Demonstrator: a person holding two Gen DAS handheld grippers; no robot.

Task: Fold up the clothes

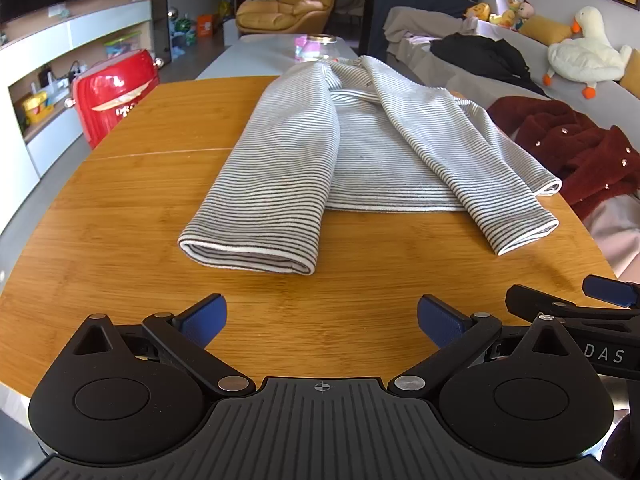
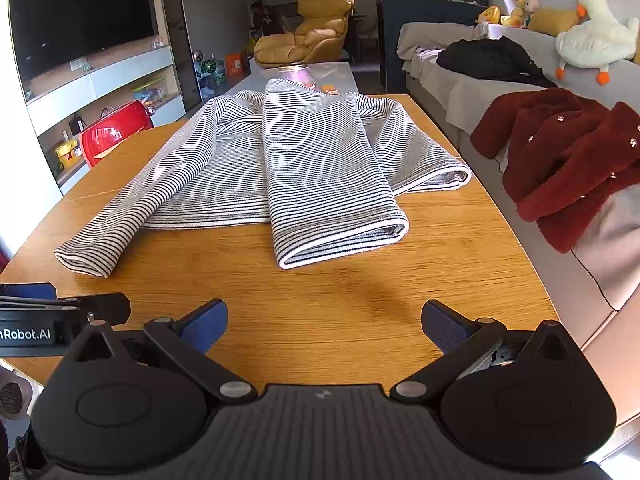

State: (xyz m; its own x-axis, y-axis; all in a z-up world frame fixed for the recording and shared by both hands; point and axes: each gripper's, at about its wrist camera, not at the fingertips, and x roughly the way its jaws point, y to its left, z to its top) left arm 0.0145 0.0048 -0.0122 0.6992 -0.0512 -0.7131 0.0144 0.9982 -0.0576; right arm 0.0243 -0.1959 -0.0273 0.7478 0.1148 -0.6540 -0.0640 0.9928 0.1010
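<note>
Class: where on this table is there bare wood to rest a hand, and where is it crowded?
Bare wood lies between both open claws, left claw and right claw, and the striped top. A second patch runs along the table left of the top, toward the red case. The middle and right edge are crowded with cloth.

One striped garment [image 1: 360, 148] lies on one bench [image 1: 120, 208], with two grippers, left [image 1: 322, 320] and right [image 2: 324, 322], at the bottom. At right: one red coat [image 2: 568, 168], one black garment [image 2: 492, 60], one plush goose [image 2: 596, 40].

A dark red fuzzy coat [image 2: 568, 168] lies on the grey sofa [image 2: 452, 96]. A white plush goose [image 1: 584, 52] sits on the sofa back.
</note>
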